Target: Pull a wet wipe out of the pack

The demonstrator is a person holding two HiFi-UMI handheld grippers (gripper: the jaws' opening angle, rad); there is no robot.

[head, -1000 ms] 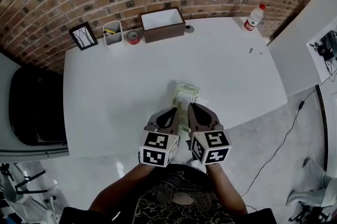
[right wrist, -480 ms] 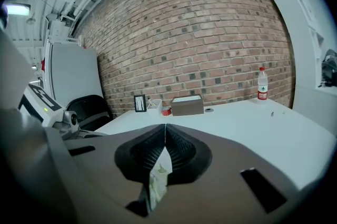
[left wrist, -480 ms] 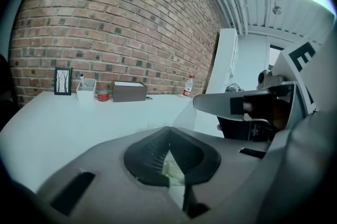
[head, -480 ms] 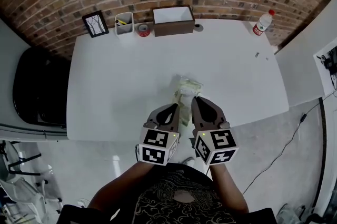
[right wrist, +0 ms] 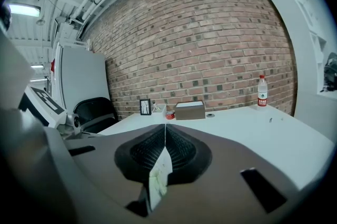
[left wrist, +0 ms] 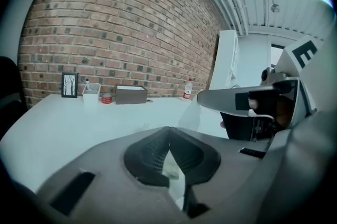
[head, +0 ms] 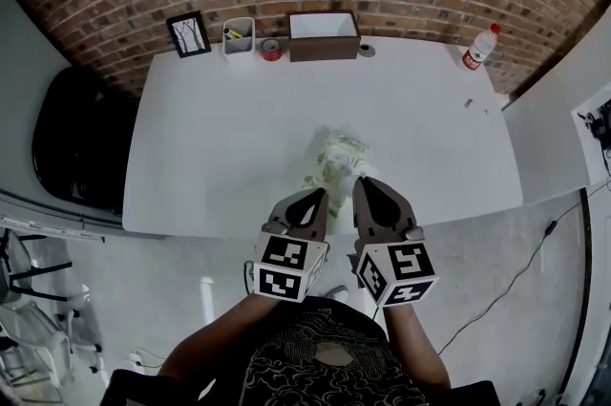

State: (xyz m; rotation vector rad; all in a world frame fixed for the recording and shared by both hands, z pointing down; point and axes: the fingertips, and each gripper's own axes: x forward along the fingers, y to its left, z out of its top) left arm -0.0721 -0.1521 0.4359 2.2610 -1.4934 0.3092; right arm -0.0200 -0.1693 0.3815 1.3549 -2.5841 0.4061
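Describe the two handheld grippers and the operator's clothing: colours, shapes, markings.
Both the left gripper and right gripper are grey-brown moulded shells tapering to two jaws lined with black ribbed pads. Each carries a white cube printed with black square markers at its rear. The person wears a black top with a pale swirling pattern; the forearms are uncovered.

- The left gripper [left wrist: 168, 136] has its jaws closed on a thin pale sheet [left wrist: 172, 169], which runs down between the ribbed pads.
- The right gripper [left wrist: 210, 99] reaches in side-on from the right, above the white table [left wrist: 58, 123].
- Along the table's far edge, by the brick wall [left wrist: 121, 22], stand a picture frame [left wrist: 69, 85], a white pen holder [left wrist: 91, 93], a red tape roll [left wrist: 107, 98], a brown box [left wrist: 131, 94] and a bottle [left wrist: 188, 89].
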